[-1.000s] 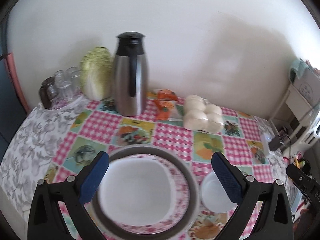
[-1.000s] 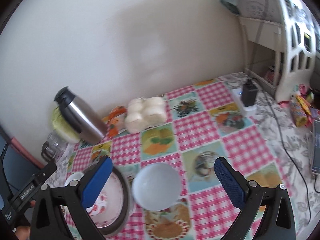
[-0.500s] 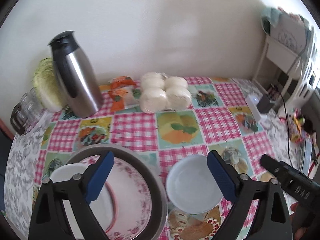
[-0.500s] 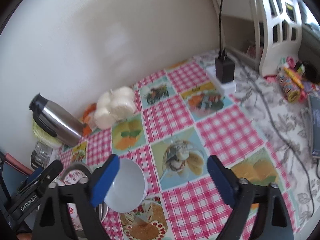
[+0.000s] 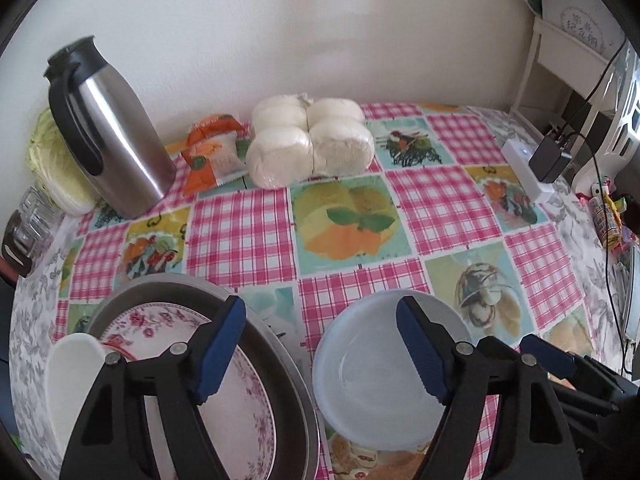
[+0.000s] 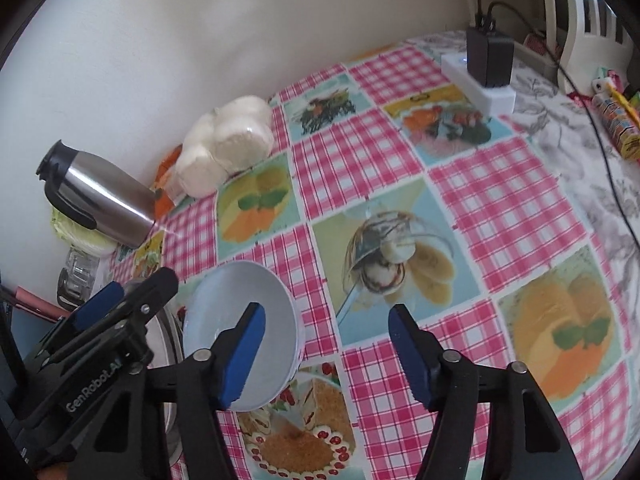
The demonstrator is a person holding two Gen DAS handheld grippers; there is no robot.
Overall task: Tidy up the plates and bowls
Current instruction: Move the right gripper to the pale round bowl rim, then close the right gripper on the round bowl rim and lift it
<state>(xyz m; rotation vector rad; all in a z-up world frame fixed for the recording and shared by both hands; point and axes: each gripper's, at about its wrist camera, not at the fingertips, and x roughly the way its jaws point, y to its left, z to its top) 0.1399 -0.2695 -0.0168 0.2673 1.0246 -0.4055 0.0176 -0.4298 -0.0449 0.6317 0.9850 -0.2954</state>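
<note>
A white bowl (image 5: 384, 380) stands on the checked tablecloth; it also shows in the right wrist view (image 6: 244, 320). To its left a grey metal dish (image 5: 280, 364) holds a pink-flowered plate (image 5: 244, 408) and a white dish (image 5: 68, 380). My left gripper (image 5: 320, 348) is open, its right finger over the bowl's left part and its left finger over the flowered plate. My right gripper (image 6: 324, 352) is open, with its left finger in front of the bowl and its right finger over the cloth. Neither holds anything.
A steel thermos jug (image 5: 108, 128), a cabbage (image 5: 48, 160), glasses (image 5: 28, 220), a snack packet (image 5: 212, 152) and bagged white buns (image 5: 308, 144) stand along the wall. A white power strip with a black charger (image 6: 484, 68) and cables lie at the right.
Both grippers have come lower and closer to the white bowl. The left gripper swung right from over the stacked dish to straddle the gap between dish and bowl.
</note>
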